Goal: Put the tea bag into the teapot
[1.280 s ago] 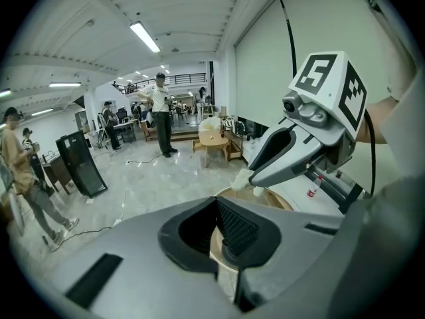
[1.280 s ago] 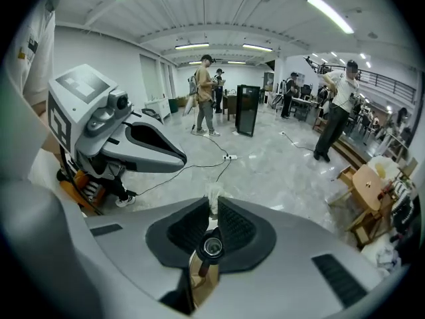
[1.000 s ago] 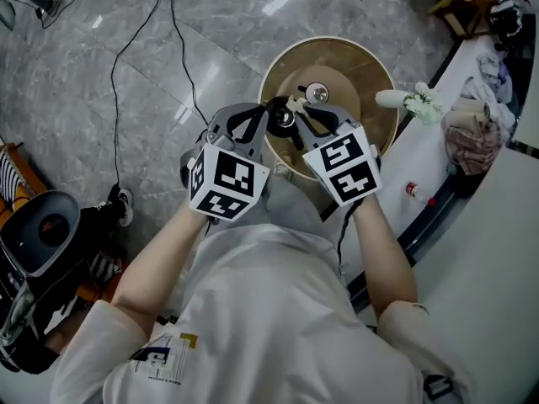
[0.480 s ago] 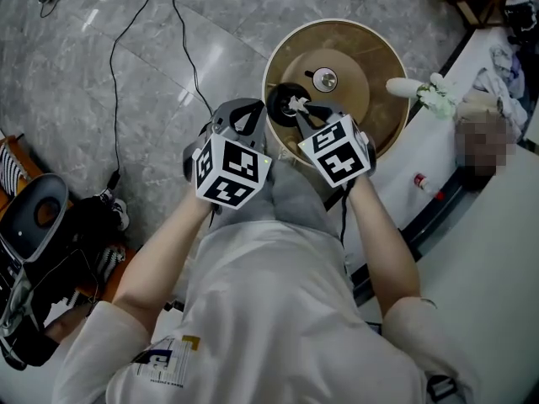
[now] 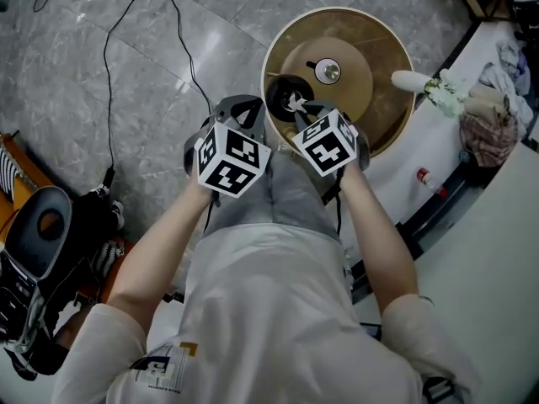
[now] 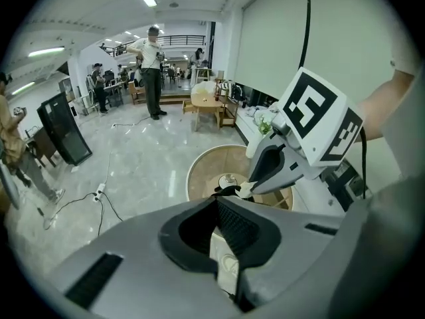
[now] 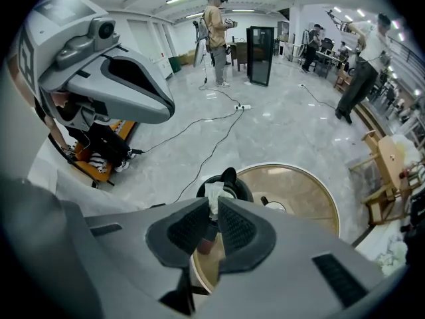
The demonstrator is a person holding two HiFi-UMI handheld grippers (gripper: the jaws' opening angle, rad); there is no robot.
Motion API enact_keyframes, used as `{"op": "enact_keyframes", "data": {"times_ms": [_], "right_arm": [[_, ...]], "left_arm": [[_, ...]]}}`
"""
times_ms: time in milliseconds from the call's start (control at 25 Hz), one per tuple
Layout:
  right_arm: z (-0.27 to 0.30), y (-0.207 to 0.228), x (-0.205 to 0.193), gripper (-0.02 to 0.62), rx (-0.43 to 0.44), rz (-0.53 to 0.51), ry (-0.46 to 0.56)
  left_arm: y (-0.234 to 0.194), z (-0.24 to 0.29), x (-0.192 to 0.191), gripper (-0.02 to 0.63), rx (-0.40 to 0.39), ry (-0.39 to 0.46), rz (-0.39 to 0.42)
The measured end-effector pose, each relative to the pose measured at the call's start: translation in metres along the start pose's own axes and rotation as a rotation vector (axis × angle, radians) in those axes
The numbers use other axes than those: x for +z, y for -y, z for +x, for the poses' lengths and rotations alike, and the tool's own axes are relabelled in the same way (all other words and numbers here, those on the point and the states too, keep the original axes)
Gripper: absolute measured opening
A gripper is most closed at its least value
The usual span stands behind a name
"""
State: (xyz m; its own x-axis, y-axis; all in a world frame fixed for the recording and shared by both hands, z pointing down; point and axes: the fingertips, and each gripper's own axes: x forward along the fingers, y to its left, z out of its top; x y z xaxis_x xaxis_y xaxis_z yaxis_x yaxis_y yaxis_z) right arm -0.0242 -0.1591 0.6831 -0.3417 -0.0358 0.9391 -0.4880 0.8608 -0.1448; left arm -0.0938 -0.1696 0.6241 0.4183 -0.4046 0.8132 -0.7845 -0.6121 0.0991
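A black teapot (image 5: 284, 96) stands open at the left edge of a round wooden table (image 5: 392, 123). Its lid (image 5: 327, 71) lies at the table's middle. My right gripper (image 5: 301, 108) is shut on a white tea bag (image 7: 213, 200), which hangs right over the teapot's (image 7: 228, 183) opening. My left gripper (image 5: 242, 114) sits just left of the teapot, shut on a white printed wrapper (image 6: 224, 266). In the left gripper view the right gripper (image 6: 247, 189) shows ahead with the tea bag at its tip.
Black cables (image 5: 181, 49) run over the grey marble floor. A white counter (image 5: 472, 225) at the right carries a small bottle (image 5: 426, 178) and a cloth (image 5: 487, 133). A dark seat (image 5: 42, 225) stands at the left. People stand far off in the hall.
The two grippers have drawn apart: the left one with the wrapper has pulled back to the left, and the right one has kept the tea bag over the teapot's opening.
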Motion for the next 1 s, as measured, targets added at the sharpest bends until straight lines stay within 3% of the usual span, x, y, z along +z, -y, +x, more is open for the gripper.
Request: {"op": "enact_keyframes", "data": {"times_ms": [160, 520, 1000], "right_arm": [[0.020, 0.002, -0.009, 0.038, 0.012, 0.009, -0.028], [0.067, 0.006, -0.019, 0.038, 0.025, -0.012, -0.107], [0.091, 0.011, -0.020, 0.068, 0.045, 0.077, -0.147]], "left_arm": [[0.006, 0.015, -0.015, 0.008, -0.021, -0.016, -0.053], [0.007, 0.035, -0.041, 0.008, -0.041, -0.051, -0.089], [-0.007, 0.047, -0.054, 0.008, -0.078, -0.079, -0.073]]}}
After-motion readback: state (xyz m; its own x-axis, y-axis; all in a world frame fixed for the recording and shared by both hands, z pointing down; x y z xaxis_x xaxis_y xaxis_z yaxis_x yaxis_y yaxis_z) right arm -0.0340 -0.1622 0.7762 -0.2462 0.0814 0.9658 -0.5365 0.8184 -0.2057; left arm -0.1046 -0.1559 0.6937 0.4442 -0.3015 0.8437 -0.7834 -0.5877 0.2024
